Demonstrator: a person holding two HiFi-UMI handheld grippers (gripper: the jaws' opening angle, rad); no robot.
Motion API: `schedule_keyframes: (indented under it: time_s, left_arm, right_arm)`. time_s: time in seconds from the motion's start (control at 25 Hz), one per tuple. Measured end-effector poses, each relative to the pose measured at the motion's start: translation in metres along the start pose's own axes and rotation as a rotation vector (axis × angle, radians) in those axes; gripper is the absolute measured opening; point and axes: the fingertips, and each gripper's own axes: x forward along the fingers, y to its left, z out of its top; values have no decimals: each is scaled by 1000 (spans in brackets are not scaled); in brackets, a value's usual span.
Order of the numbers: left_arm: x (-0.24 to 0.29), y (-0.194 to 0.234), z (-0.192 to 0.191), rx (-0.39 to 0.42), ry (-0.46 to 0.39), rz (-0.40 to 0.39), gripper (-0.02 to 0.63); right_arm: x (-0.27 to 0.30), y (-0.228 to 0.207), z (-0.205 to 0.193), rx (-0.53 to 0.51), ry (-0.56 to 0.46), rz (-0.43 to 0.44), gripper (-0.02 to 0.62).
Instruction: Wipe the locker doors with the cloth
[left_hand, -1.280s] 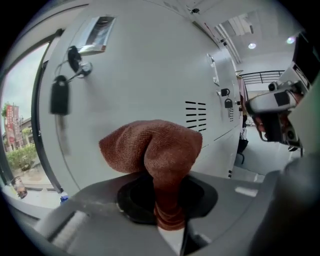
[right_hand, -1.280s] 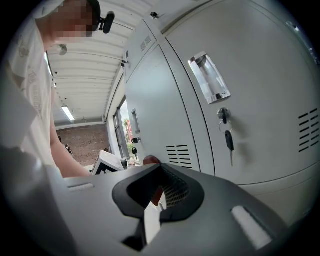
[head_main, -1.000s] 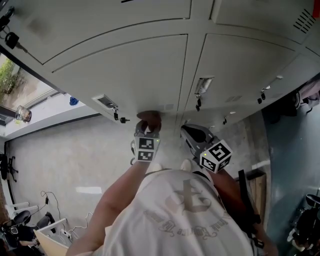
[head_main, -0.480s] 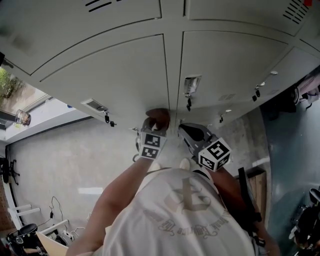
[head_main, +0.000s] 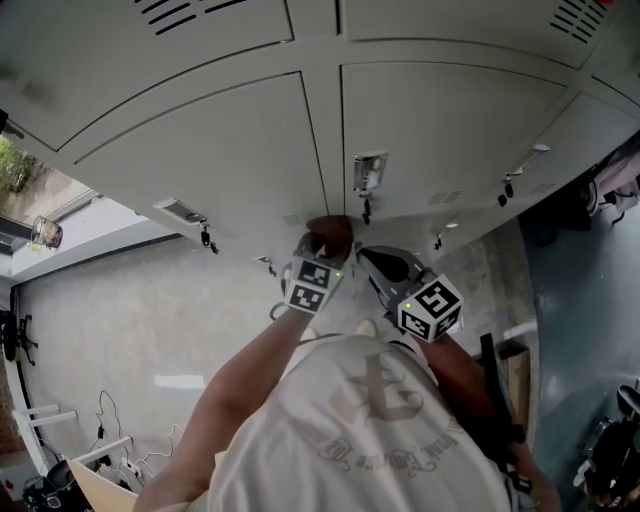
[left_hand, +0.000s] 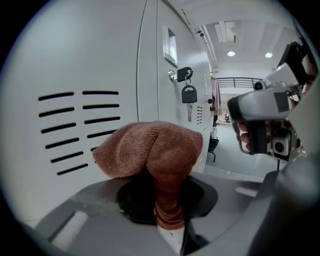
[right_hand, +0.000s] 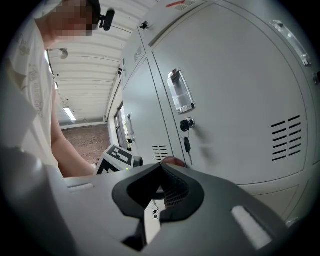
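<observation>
A reddish-brown cloth (left_hand: 150, 149) is bunched between the jaws of my left gripper (left_hand: 166, 186), which is shut on it. The cloth (head_main: 330, 233) presses against the lower part of a grey locker door (head_main: 230, 140), close to the seam with the neighbouring door (head_main: 450, 120). Vent slots (left_hand: 79, 131) lie just left of the cloth. My right gripper (head_main: 372, 262) hangs a little to the right, off the doors, jaws shut with nothing between them (right_hand: 161, 168). Its marker cube (head_main: 430, 306) faces the head camera.
A key (left_hand: 189, 96) hangs from the lock of the door to the right of the cloth; the same key (right_hand: 186, 136) shows under a recessed handle (right_hand: 181, 92). More locks and keys (head_main: 205, 238) hang along the row. The person's shirt (head_main: 370, 420) fills the lower head view.
My left gripper has slid the cloth to the right along the locker door, up to the seam between the two doors. The right gripper has stayed about where it was.
</observation>
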Motion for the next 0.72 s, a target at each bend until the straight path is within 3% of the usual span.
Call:
schedule_keyframes:
  time_s: [0.2,0.32,0.56,0.72]
  left_arm:
    - [-24,-3,41,22,-111,31,81]
    - [-36,-8,67,83,-149,48,81]
    - [-34,-2,72,113,-117,45,81]
    - [-52,40,62,121,-111,94,80]
  right_arm:
    - [0,-1,1,-4,-3,30,8]
    - [3,1,2,3,-10,52,8]
    - [6,11,8,-4,-14,64,8]
    - [38,19,15,-20,-36,104,8]
